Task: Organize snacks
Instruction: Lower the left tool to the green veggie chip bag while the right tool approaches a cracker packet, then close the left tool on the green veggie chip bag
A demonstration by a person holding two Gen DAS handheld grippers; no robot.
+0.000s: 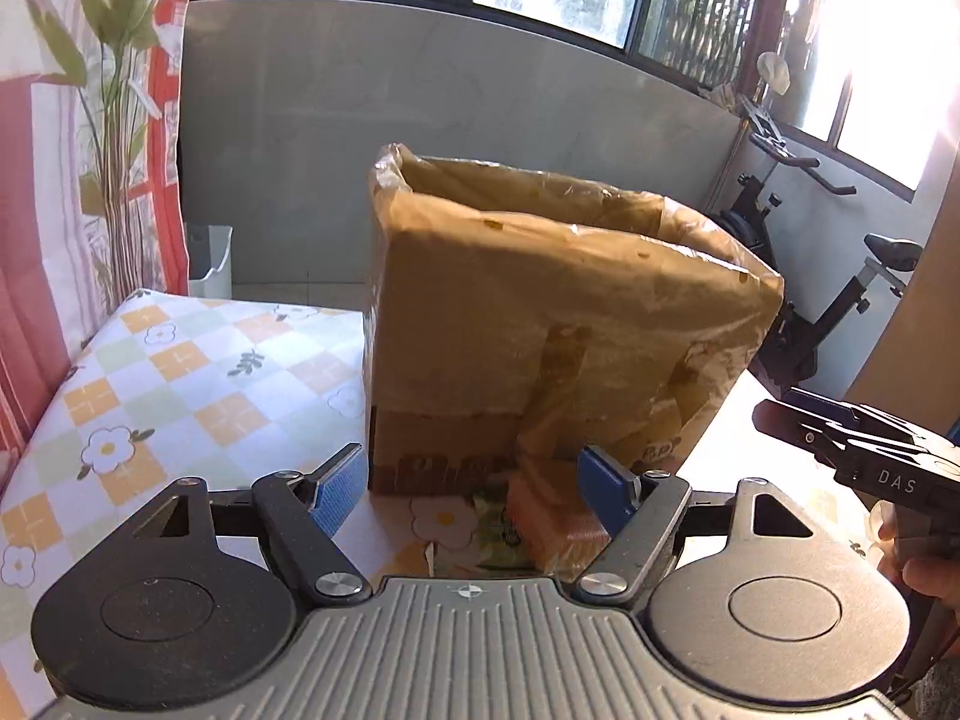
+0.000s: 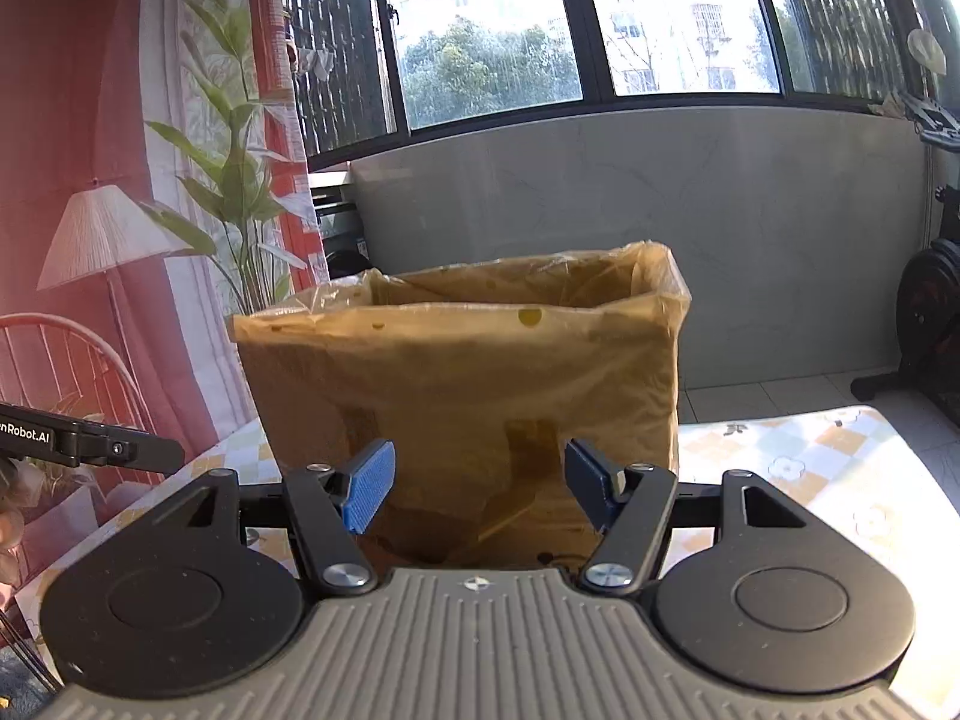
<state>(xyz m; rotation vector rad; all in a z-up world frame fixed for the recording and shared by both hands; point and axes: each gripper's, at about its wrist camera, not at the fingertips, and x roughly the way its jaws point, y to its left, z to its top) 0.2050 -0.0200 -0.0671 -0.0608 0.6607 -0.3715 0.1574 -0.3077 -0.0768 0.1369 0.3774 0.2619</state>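
A tall cardboard box [image 1: 528,312] lined with a clear plastic bag stands on the flowered tablecloth [image 1: 180,372], its top open. In the left wrist view an orange snack packet [image 1: 552,531] lies on the cloth at the foot of the box, with a green wrapper [image 1: 495,531] beside it. My left gripper [image 1: 474,480] is open around that spot; the orange packet lies close to its right pad [image 1: 606,498], with no grip. My right gripper [image 2: 479,471] is open just in front of the same box [image 2: 468,372], with nothing between its pads [image 2: 369,489]. What lies inside the box is hidden.
The right gripper [image 1: 780,417] reaches in from the right of the left wrist view, a hand below it. The left gripper [image 2: 162,456] shows at the left edge of the right wrist view. An exercise bike [image 1: 840,300] stands beyond the table, a curtain [image 1: 90,120] on the left.
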